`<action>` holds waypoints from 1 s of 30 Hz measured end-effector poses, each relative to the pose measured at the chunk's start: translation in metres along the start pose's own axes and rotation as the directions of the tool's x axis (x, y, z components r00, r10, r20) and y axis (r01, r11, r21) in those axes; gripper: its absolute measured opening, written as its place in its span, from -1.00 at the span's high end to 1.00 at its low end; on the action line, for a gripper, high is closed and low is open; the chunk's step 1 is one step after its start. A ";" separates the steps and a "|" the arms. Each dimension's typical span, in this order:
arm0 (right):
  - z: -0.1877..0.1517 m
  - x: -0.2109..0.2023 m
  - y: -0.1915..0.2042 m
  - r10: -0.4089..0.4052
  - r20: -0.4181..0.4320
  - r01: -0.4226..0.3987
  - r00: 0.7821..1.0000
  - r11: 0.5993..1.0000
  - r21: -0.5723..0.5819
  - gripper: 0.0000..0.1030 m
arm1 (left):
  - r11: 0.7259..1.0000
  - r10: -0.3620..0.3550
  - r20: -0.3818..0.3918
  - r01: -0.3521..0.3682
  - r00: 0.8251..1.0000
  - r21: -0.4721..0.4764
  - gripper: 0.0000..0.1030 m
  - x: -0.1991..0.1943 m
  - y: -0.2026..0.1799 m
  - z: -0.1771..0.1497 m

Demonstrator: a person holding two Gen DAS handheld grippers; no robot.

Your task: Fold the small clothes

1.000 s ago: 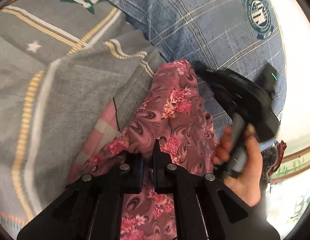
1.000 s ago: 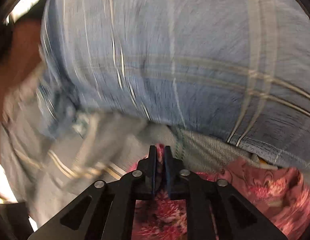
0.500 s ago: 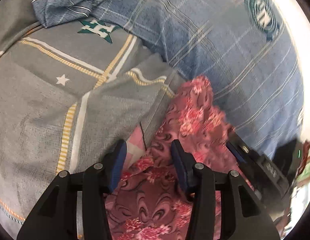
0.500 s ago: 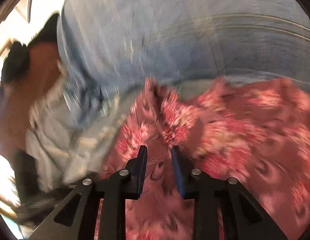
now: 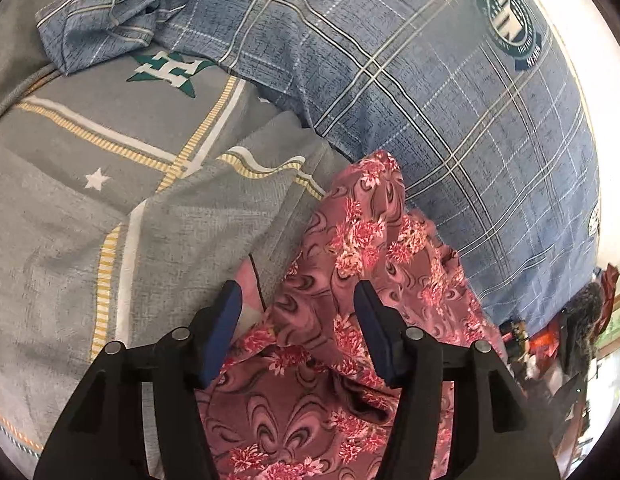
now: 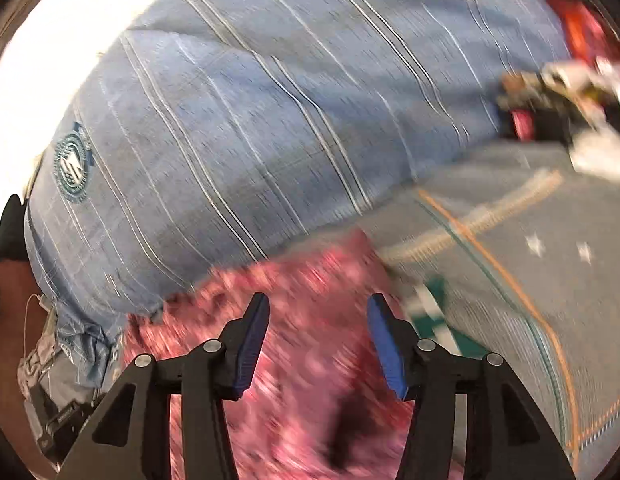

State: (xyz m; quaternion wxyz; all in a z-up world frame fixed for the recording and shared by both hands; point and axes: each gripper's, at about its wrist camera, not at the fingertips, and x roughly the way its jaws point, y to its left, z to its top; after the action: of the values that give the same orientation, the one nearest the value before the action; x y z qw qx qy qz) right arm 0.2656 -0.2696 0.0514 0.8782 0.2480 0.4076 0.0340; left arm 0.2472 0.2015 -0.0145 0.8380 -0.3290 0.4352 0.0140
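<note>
A grey bedsheet (image 5: pixel 70 216) spreads left of the left gripper's fingers; a blue plaid pillow (image 5: pixel 449 112) lies beyond both pairs; the pink floral garment (image 5: pixel 349 280) lies under and between them, rumpled. The left gripper (image 5: pixel 296 300) and right gripper (image 6: pixel 315 312) have just been opening; both stand parted about halfway, pads clear of the cloth.
</note>
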 end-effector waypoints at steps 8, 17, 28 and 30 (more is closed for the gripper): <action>-0.015 -0.026 0.033 0.079 0.136 -0.054 0.987 0.983 -0.177 0.89 | 0.994 0.095 0.012 -0.096 0.995 0.052 -0.10 0.004 -0.005 0.001; -0.016 -0.012 0.001 -0.140 0.073 0.139 0.987 0.990 0.011 0.61 | 0.994 0.099 -0.004 -0.099 0.995 0.054 -0.11 0.000 -0.004 0.004; -0.016 0.096 0.207 0.259 -0.152 -0.298 0.954 0.880 -0.370 0.31 | 0.986 0.149 -0.001 -0.149 0.989 0.081 -0.11 0.002 -0.005 0.003; -0.019 0.132 0.235 0.230 -0.241 -0.314 0.943 0.856 -0.411 0.37 | 0.987 0.146 -0.002 -0.145 0.989 0.071 -0.11 0.003 0.000 0.006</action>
State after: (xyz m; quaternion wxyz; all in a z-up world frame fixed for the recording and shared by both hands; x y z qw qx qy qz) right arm 0.3729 -0.0221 0.0576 0.8562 0.0924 0.4289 0.2728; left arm 0.2533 0.2038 -0.0138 0.8443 -0.2667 0.4611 0.0586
